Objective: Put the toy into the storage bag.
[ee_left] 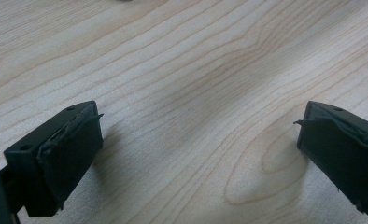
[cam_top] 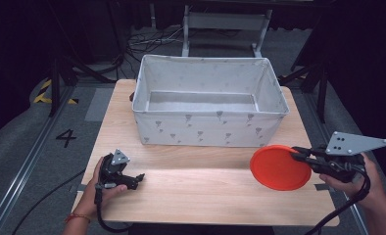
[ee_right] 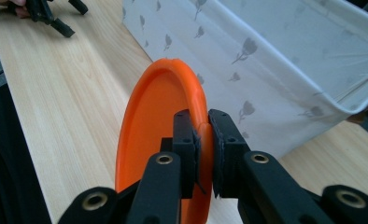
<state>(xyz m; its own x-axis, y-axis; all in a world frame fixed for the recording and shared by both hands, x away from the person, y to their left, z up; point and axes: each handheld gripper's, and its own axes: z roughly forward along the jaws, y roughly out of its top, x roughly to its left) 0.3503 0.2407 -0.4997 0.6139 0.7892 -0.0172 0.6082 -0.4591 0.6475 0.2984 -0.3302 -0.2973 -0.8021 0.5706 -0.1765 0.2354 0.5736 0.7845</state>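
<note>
The right gripper [cam_top: 299, 155] has its jaws pinched onto the rim of the orange plate [cam_top: 279, 167]; in the right gripper view the two pads meet the plate [ee_right: 159, 116] edge from either side, with the disc standing on edge along the jaws. Seen from the high view the plate sits at the right front of the table [cam_top: 191, 191], just in front of the near right corner of the fabric bin [cam_top: 208, 129] and apart from it; whether it rests on the wood or is lifted slightly I cannot tell.

The left gripper [cam_top: 139, 177] lies low at the left front of the table, jaws spread wide with nothing between them — bare wood under them in the left gripper view.

By my reading the grasp is made and the carry is what remains; the bin looks empty inside, so the plate has yet to go up over the near wall and be let go — if the bin is indeed its destination.
</note>
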